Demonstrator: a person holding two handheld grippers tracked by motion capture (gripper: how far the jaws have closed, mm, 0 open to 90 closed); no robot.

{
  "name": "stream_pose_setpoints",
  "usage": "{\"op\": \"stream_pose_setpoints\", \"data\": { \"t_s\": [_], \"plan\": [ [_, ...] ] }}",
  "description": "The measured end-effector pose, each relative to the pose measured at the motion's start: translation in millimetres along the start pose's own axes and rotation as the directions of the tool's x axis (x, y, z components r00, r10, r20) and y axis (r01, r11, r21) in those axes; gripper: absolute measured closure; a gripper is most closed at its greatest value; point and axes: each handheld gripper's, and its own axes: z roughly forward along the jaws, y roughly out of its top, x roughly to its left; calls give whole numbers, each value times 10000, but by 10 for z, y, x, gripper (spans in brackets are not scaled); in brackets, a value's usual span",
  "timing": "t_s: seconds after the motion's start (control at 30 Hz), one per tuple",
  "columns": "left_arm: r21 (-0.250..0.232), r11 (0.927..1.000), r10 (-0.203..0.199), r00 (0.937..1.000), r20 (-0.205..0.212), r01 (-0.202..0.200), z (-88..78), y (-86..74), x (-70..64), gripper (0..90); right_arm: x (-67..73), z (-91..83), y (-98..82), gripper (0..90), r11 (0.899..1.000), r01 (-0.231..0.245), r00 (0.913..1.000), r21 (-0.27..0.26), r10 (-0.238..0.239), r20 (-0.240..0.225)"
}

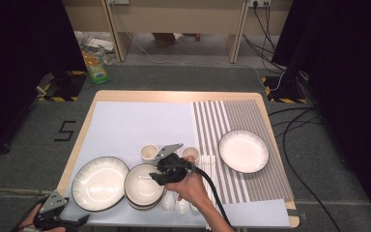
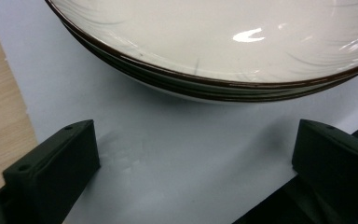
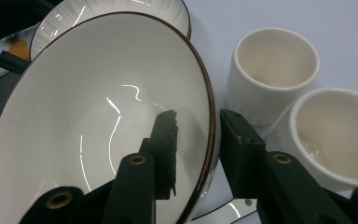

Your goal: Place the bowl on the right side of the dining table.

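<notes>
My right gripper (image 3: 198,144) clamped the rim of the bowl (image 1: 142,186) near the table's (image 1: 174,95) front edge; it sat upright, cups (image 3: 272,70) crowding just beside.

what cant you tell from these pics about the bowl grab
- Whether the right gripper pads press the bowl rim: right gripper view, one jaw inside, one outside, contact unclear.
- How many bowls are stacked: high view, hand covers part.
- Left gripper: high view, cut by the bottom edge.
</notes>
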Motion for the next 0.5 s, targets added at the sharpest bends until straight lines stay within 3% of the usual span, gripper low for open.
{"op": "stream_pose_setpoints", "data": {
  "t_s": [0.37,0.5],
  "plan": [
    [-17,10000,8,10000,12,-8,-2,-3,1,0,-81,3,10,769,10000,39,9993,-90,-42,-374],
    [-60,10000,13,10000,29,-13,-2,-7,3,0,-119,6,19,781,9994,-183,9976,-288,164,-673]
  ]
}}
